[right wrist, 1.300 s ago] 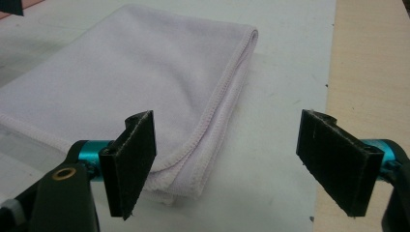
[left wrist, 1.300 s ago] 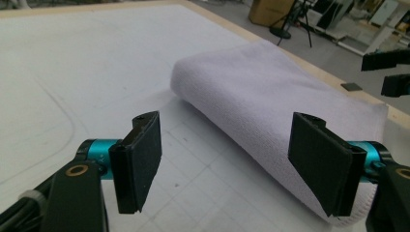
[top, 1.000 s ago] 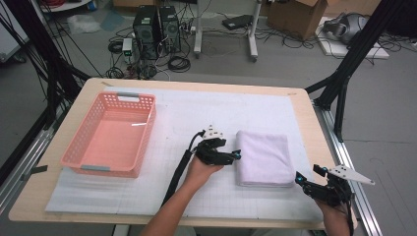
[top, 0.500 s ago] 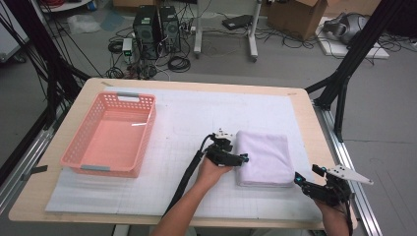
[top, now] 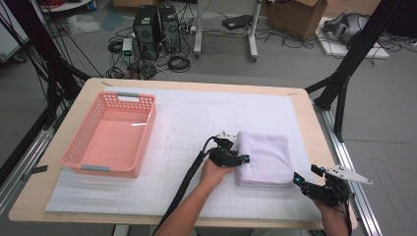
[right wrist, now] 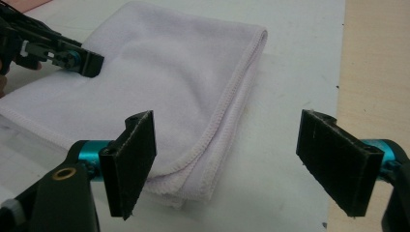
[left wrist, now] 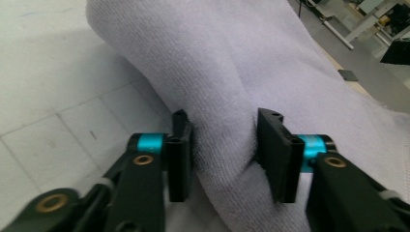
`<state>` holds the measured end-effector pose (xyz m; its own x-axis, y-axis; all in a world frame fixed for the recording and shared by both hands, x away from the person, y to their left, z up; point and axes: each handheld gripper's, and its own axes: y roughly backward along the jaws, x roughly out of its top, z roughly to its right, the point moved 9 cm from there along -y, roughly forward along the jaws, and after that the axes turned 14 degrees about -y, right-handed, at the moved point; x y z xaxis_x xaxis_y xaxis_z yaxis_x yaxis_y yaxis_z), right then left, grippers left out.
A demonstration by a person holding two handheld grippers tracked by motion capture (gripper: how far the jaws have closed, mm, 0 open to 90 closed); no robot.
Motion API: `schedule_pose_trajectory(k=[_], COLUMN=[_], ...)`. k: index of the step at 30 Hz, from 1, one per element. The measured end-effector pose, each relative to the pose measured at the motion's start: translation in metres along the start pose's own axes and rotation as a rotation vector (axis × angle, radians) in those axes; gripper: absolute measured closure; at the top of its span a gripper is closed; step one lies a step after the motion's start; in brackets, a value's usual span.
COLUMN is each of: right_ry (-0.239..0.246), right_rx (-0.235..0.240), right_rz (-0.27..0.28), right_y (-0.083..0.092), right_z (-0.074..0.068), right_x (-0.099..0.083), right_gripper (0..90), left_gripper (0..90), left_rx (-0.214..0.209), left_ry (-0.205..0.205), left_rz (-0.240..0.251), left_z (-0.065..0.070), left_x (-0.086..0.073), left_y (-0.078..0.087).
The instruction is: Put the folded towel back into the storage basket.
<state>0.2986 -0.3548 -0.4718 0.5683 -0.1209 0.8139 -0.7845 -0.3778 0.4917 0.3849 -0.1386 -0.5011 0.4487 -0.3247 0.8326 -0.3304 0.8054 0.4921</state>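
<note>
1. The left tongs (left wrist: 221, 154) have just been closing, and their pads now pinch a raised fold of the white towel (top: 264, 157) at its left edge; a second ago they stood wide beside it.
2. I judge the grip made, so the towel can be lifted or unfolded next, perhaps toward the pink basket (top: 110, 135).
3. The towel lies folded on the white mat (top: 187, 123) on the bench (top: 305, 108), right of centre.
4. The right tongs (right wrist: 237, 159) gape wide, released, holding nothing, just short of the towel's near right corner.
5. The left gripper view shows cloth bunched between the pads; the high view leaves that pinch too small to judge.
</note>
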Motion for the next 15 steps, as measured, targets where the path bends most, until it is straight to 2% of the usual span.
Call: schedule_pose_trajectory(k=[3, 9, 15], right_ry=[0.0, -0.006, -0.007], right_rx=[0.0, -0.003, -0.007], right_rz=[-0.001, -0.001, 0.005], right_y=[0.0, 0.001, 0.003], right_z=[-0.001, 0.001, 0.002], right_x=[0.0, 0.0, 0.0], right_gripper=[20.9, 21.0, 21.0], left_gripper=[72.5, 74.1, 74.2], left_rx=[-0.016, -0.028, -0.02], left_ry=[-0.021, -0.07, -0.084], left_rz=[0.005, 0.019, 0.048], left_z=[0.0, 0.0, -0.005], left_x=[0.001, 0.002, 0.007], left_y=[0.004, 0.014, 0.033])
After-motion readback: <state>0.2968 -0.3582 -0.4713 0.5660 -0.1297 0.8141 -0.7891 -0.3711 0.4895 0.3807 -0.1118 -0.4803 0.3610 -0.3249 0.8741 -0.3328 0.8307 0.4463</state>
